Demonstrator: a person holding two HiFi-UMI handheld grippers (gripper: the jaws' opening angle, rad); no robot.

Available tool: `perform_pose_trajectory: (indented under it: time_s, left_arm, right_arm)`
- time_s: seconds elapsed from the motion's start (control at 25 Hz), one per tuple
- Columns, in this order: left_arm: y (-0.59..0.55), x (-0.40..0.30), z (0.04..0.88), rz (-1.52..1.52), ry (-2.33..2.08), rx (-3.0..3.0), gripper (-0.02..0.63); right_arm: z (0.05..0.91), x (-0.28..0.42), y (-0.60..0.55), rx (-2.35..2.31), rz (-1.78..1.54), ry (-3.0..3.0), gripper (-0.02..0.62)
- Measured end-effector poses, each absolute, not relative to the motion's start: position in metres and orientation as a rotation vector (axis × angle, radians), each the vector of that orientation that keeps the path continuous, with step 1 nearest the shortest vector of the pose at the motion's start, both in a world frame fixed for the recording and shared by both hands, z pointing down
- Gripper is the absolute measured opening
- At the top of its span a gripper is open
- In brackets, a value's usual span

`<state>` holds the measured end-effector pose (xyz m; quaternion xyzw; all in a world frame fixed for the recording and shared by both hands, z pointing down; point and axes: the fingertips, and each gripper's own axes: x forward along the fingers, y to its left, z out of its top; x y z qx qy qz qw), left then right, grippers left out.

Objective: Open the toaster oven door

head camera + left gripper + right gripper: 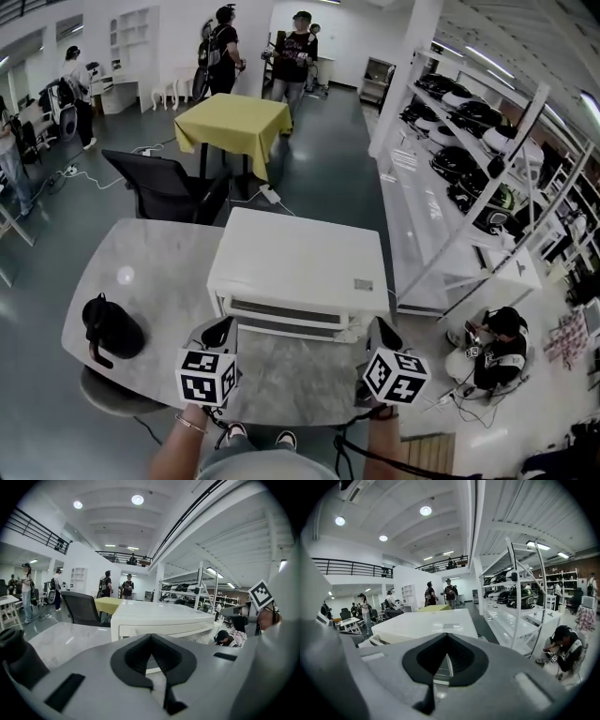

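A white toaster oven (300, 262) stands on the marble table (150, 272) with its door (286, 317) shut and facing me. My left gripper (221, 325) hovers just in front of the door's left end, shut with nothing in it. In front of the right end hangs my right gripper (382, 325), its jaws together and empty. In the left gripper view the oven (159, 616) fills the middle beyond the closed left gripper (151, 637). From the right gripper view I look over the oven's top (424, 623) past the shut right gripper (447, 638).
A black kettle-like object (111, 328) sits on the table's left. Behind the table stand a black office chair (164, 187) and a yellow-draped table (234, 122). White shelving (469, 187) runs along the right, with a person sitting on the floor (497, 347). Several people stand at the back.
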<state>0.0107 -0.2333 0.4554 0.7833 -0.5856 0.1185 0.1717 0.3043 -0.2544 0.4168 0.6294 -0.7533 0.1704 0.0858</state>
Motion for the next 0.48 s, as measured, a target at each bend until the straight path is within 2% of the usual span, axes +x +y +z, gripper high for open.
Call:
perform_pose_trajectory:
  time_s: [0.48]
  left_arm:
    - [-0.226,-0.017,0.442,0.307,-1.777,2.163,0.005]
  right_arm:
    - [0.421,0.29,-0.252,1.824,0.521,-2.286,0.005]
